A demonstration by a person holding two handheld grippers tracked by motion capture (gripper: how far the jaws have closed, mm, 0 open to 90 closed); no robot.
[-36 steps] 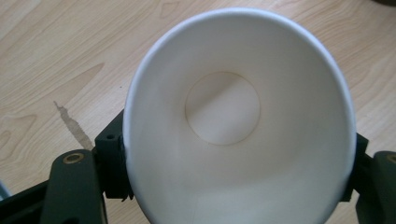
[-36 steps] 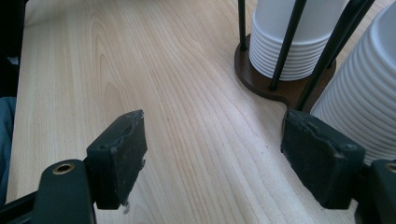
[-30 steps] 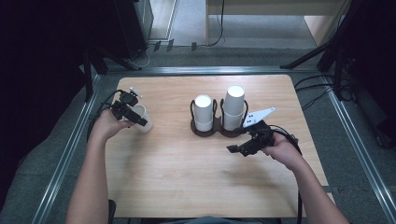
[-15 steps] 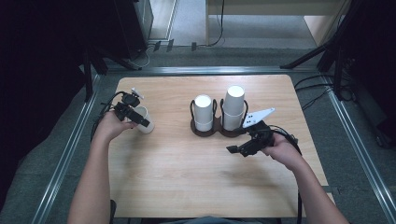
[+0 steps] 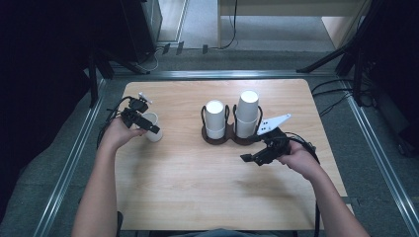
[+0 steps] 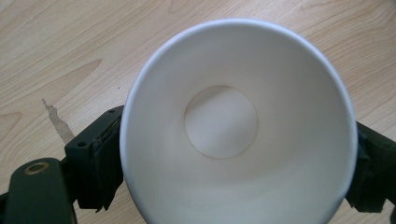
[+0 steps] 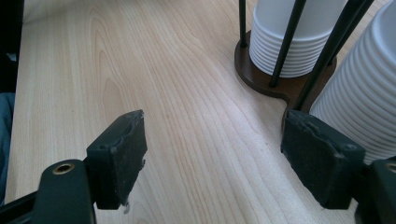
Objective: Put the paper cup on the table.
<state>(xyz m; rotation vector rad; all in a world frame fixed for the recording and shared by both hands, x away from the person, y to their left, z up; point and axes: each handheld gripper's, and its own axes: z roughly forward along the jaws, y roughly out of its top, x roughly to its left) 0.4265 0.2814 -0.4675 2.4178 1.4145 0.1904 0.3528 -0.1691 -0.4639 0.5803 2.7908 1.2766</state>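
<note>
Left gripper hides much of the white paper cup it pinches near the wooden table's left edge; right gripper gapes empty.

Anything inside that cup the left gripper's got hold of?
Nothing: the left gripper view looks straight into the paper cup and shows a bare white wall and bottom. The left gripper clamps its sides. The table directly under the cup is hidden.

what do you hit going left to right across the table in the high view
left gripper shut on a single paper cup → shorter cup stack → taller cup stack, both in the brown holder → right gripper, open
</note>
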